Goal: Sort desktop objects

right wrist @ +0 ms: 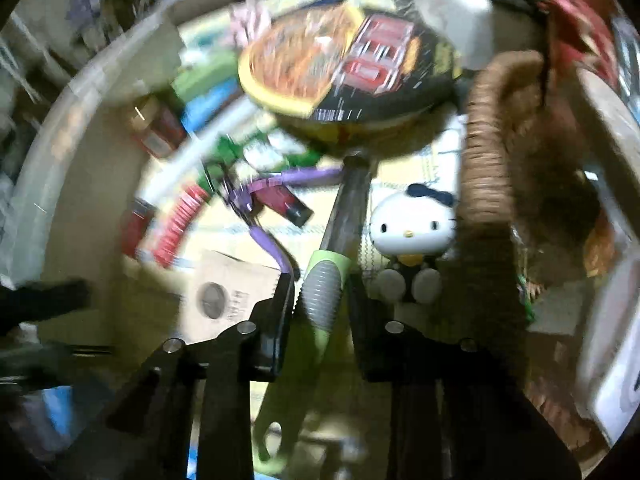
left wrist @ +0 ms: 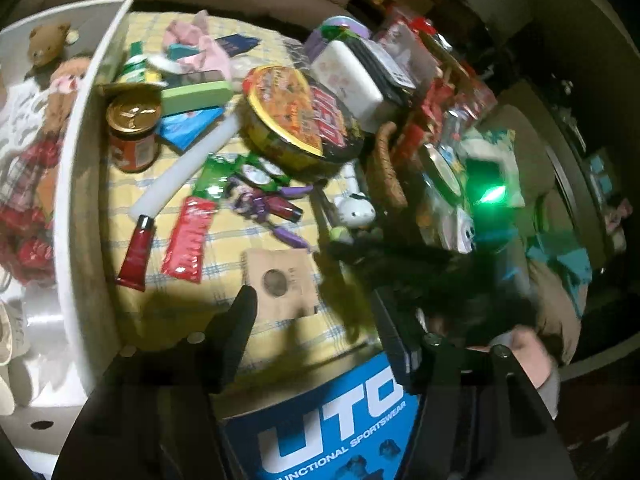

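My right gripper points down at the cluttered yellow checked cloth and is shut on a green-handled utensil. Its pads press the grey ribbed grip, and the metal blade reaches toward the noodle bowl. A white cat figurine sits just right of the blade. My left gripper stands open with nothing between its fingers. It hovers above a brown paper packet with a round window and a blue printed box.
A white bin of plush toys borders the cloth on the left. On the cloth lie a gold-lidded jar, a white tube, red sachets and the noodle bowl. A wicker basket stands right. A hand shows low right.
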Demonstrator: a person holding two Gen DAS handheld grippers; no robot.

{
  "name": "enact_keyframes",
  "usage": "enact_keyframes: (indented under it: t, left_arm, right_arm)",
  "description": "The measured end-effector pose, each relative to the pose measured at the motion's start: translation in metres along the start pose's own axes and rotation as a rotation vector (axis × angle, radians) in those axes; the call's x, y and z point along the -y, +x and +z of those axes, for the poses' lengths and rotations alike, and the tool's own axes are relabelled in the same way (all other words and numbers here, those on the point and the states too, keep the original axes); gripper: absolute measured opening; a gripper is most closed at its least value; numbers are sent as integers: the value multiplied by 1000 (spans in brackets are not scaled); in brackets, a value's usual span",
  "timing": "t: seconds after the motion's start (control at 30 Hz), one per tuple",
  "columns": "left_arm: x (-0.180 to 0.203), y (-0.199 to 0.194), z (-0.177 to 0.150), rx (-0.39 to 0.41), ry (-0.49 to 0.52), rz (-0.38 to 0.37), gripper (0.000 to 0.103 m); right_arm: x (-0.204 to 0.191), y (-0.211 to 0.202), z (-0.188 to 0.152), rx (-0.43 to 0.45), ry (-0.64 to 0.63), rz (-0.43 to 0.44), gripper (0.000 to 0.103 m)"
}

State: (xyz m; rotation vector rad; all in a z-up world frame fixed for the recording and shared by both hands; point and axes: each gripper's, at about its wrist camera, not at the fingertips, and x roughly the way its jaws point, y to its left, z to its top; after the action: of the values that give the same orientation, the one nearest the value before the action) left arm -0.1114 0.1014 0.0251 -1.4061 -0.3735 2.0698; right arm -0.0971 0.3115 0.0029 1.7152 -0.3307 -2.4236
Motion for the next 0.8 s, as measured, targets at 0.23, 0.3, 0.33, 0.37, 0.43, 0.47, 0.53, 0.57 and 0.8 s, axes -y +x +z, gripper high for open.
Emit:
enact_keyframes:
  t: [0.23,0.3,0.33,0.37,0.43,0.47,0.53,0.57,0.8]
  left_arm:
    - [24,19,-6,-51,15,-148,79]
    - [27,29,-6,-66,-59,-235,87]
    - [28,33,-6,-71,-74,-236,87]
    - [29,40,-6,-81,-82,-229,87]
    - [26,51,-6,-93,-117,-208,86]
    - [19,56,-6,-95,-162,-196,86]
    - [12,63,-5,-106,-201,-230,85]
    - [7,67,-5,-108,-224,-229,85]
    - [-4,71,5,-91,-232,-155,85]
  right_arm:
    - [47,-47,-2,102,221,383,15]
    - [47,-42,-3,84,242,409,15]
    - [46,-36,-5,69,259,432,15]
    - [44,-29,-8,46,279,459,15]
    - [39,-15,-12,8,297,455,15]
    - [37,-10,-12,6,292,434,14]
    - [34,-6,-10,11,285,429,5]
    - [34,0,-7,10,290,442,5]
    - [31,-17,4,35,120,219,5]
